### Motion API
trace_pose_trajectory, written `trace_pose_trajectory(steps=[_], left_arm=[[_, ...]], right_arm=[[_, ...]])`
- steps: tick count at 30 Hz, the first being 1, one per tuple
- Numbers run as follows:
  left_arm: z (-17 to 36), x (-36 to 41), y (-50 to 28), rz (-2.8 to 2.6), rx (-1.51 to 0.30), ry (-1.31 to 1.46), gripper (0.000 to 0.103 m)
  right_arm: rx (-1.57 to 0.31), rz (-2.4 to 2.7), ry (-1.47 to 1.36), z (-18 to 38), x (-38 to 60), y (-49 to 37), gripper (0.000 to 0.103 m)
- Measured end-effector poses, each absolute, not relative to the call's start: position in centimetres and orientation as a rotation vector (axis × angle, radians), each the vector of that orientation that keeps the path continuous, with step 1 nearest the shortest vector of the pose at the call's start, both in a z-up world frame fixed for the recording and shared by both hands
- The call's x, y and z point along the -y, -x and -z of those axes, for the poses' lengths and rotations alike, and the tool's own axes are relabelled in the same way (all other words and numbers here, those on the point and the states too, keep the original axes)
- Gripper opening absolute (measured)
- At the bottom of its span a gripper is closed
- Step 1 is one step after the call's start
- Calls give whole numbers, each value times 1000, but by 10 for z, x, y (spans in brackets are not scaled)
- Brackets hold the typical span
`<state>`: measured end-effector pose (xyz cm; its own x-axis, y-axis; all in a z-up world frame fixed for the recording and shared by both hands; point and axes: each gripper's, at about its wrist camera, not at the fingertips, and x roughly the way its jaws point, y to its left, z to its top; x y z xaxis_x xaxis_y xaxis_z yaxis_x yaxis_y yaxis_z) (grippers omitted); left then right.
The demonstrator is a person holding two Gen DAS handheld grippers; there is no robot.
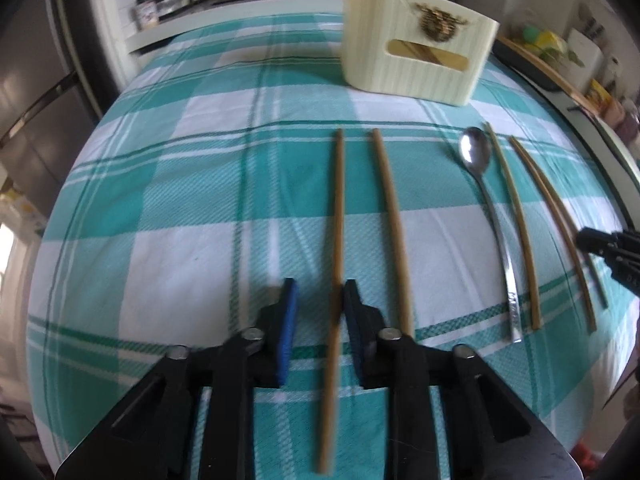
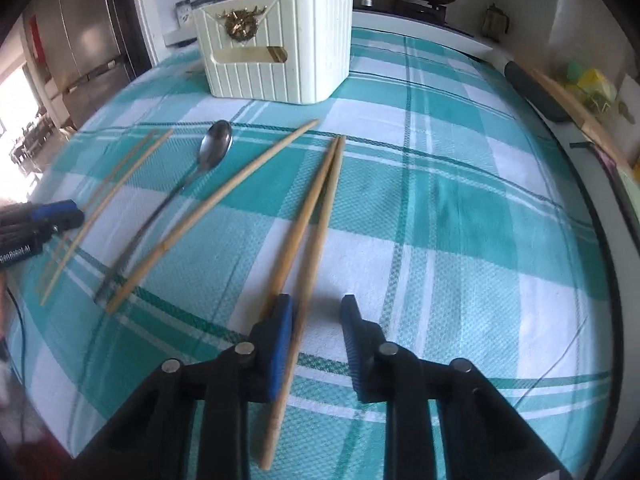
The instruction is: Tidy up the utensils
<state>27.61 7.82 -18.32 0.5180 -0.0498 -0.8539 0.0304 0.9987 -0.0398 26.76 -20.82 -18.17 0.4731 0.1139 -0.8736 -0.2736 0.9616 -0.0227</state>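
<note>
at the bottom of the left wrist view, the left gripper (image 1: 320, 312) stands part open with one wooden chopstick (image 1: 339, 220) between its jaws, close against the right-hand pad and not pinched. its mate (image 1: 390, 220) lies outside, so closing may take only one. in the right wrist view, the right gripper (image 2: 316, 320) also gapes, with one chopstick (image 2: 316, 256) beside its left pad. only this view shows that chopstick's partner (image 2: 302, 220) slipping behind the finger, tips touching. farther up lie the metal spoon (image 2: 216, 144) and the cream utensil caddy (image 2: 280, 60).
</note>
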Motion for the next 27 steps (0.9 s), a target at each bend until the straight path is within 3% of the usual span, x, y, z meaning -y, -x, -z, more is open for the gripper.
trace_pose_trajectory(steps=[5,11,13,14,16,18,19,27], left_arm=[[183,-88,-262,44,-1036,89,7],[182,-90,-244,48,-1061,157,8],[181,-91,-248,63,-1074,151,10],[181,-93,-252,70,-1077,146,13],[180,-93,-258,86,-1086,124,25],[180,-90,-266,128,-1102,79,40],[180,-86,-270,140,-1111,45,43],[181,-75,-296,176,-1141,-104,45]], right_arm=[[-1049,-127,120,181,243,-265,5],[-1060,-74,143,178,263,-247,6],[-1066,-82,136,177,267,-243,14],[-1073,-99,127,177,269,-243,19],[-1077,-126,118,176,270,-244,39],[-1089,-144,109,175,272,-245,39],[-1100,-154,98,176,272,-247,39],[-1170,-203,97,178,277,-260,39]])
